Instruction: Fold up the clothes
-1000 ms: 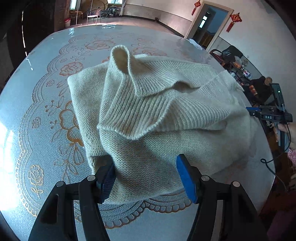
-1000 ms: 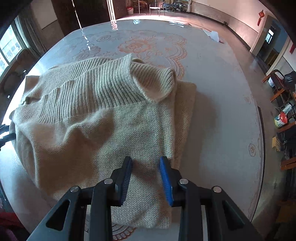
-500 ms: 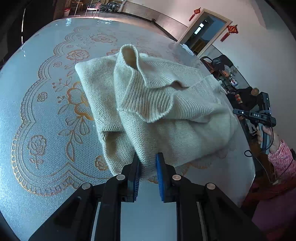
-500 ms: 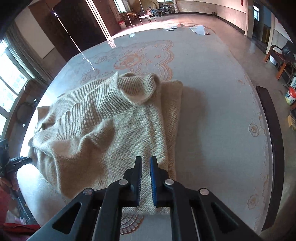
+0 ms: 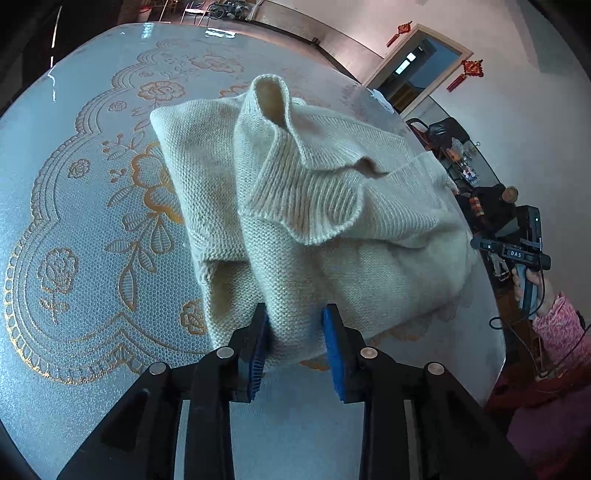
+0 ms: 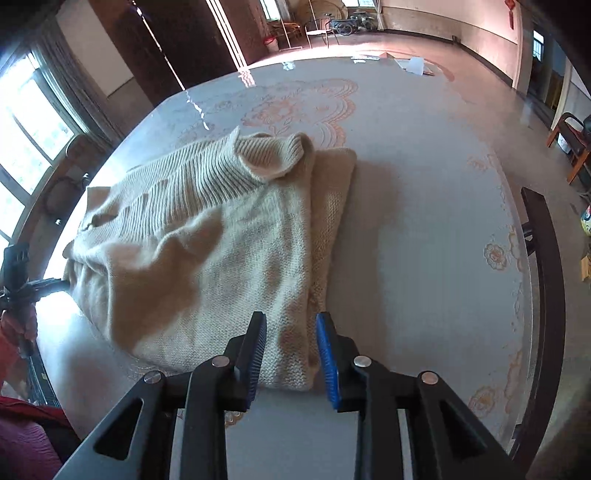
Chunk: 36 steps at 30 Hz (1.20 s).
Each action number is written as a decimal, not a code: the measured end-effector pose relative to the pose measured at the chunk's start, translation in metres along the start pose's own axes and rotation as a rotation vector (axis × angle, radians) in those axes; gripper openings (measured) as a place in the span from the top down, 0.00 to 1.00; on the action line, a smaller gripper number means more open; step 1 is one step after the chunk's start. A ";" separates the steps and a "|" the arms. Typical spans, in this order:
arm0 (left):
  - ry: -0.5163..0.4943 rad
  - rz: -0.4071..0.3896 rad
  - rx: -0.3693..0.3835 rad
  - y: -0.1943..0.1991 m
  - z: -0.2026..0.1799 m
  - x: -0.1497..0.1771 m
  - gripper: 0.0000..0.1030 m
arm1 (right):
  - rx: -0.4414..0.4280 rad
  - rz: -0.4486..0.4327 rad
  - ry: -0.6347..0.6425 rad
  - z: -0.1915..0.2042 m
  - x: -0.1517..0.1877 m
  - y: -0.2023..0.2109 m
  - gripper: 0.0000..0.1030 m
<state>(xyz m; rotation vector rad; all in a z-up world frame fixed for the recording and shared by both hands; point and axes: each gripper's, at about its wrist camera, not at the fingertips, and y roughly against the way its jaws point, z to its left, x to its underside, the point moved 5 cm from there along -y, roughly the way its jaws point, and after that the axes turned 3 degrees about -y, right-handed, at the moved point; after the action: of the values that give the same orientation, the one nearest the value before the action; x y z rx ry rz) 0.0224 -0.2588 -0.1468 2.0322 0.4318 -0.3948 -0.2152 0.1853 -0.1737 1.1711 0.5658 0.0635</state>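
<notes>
Cream sweater [image 5: 314, 206] lying bunched on the desk [image 5: 74, 206].
Left gripper [image 5: 295, 343] and right gripper [image 6: 290, 350] are opening, fingers parted around sweater edges; only the left view is showing the pink sleeve [image 5: 557, 328], lower right.

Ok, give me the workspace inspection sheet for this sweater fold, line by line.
Surface: round table under a glossy cover with gold flower print.
Job's things: cream knit sweater, roughly folded, ribbed collar standing up on top.
Clutter: white paper at the table's far edge.
Grippers: left gripper jaws have just been opening, sweater's near edge between them; right gripper likewise, astride the sweater's near corner.
Cables: black cable hanging below the right hand's gripper.
Surroundings: doorway with red knot ornaments, chairs beyond the table.
</notes>
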 end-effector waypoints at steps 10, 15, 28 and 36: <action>-0.021 -0.019 0.021 0.031 -0.009 0.016 0.89 | -0.193 0.060 -0.052 0.019 0.031 0.025 0.93; 0.008 0.003 -0.008 0.033 0.002 0.035 0.89 | 0.163 0.031 0.008 -0.002 0.036 0.036 0.86; 0.050 -0.081 -0.019 0.009 -0.002 0.013 0.78 | -0.191 0.009 0.647 0.278 -0.058 -0.056 0.76; 0.069 -0.039 0.020 0.010 0.002 0.014 0.77 | -0.199 0.204 0.672 0.305 -0.095 -0.130 0.78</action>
<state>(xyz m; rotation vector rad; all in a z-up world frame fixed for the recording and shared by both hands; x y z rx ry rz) 0.0391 -0.2626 -0.1464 2.0638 0.5122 -0.3553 -0.1902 -0.1581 -0.1706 0.9957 1.0005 0.6926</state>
